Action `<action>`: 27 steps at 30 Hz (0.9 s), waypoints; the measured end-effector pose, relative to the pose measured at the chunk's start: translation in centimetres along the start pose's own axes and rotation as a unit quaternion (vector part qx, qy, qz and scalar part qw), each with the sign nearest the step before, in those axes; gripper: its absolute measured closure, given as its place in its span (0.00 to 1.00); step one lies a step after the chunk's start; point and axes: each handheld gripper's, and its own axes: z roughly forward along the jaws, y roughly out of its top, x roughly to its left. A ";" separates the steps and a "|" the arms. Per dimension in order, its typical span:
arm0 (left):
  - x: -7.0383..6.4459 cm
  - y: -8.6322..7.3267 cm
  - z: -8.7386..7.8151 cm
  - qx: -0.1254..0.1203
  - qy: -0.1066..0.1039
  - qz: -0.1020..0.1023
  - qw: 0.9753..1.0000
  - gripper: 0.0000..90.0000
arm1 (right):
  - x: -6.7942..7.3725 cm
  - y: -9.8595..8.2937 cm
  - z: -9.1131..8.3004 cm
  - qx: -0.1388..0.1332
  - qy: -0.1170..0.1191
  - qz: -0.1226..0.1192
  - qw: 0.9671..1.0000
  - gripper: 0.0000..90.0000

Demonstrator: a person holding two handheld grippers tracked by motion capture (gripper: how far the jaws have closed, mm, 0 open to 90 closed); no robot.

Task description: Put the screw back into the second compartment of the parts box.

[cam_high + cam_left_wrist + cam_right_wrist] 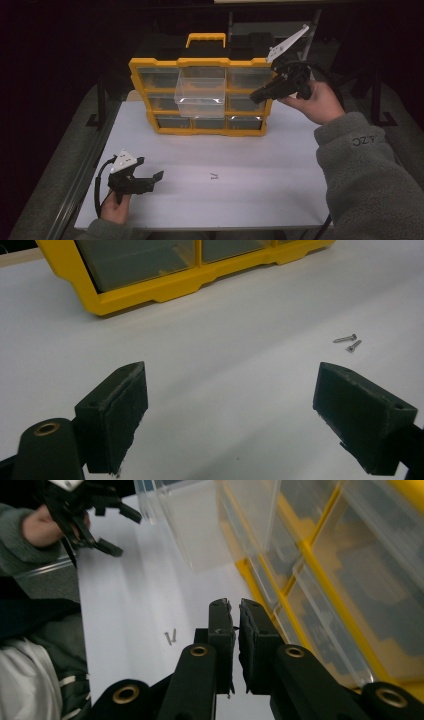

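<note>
Two small screws lie side by side on the white counter, just ahead of the left tool, whose jaws are spread wide, probably ready to pick one. The right tool, jaws pressed together on nothing, hangs beside the yellow organizer, where one clear drawer stands pulled out (likely to take the screws).

The high view looks forward and down over the whole desk. The left gripper view sits low near the desk's front left corner, facing the yellow organizer. The right gripper view hangs close beside that organizer; both catch the screws.
</note>
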 end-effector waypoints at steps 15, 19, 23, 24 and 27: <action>0.0 0.0 0.0 0.004 -0.001 0.002 1.000 0.15 | 1.1 7.3 -0.8 0.015 0.008 -0.036 0.999 0.92; 0.1 0.0 -0.1 0.004 -0.001 0.004 1.000 0.15 | 1.4 9.1 0.0 0.021 0.011 -0.041 0.999 0.92; 0.0 0.0 -0.1 -0.001 -0.003 0.001 1.000 0.15 | 1.7 10.3 1.3 0.024 0.015 -0.055 0.998 0.92; 0.0 0.0 -0.1 -0.001 -0.003 0.000 1.000 0.15 | 1.7 10.5 1.9 0.026 0.018 -0.055 0.998 0.92; 0.1 0.1 -0.2 0.003 -0.002 0.004 1.000 0.15 | 1.7 11.0 3.4 0.037 0.021 -0.049 0.998 0.92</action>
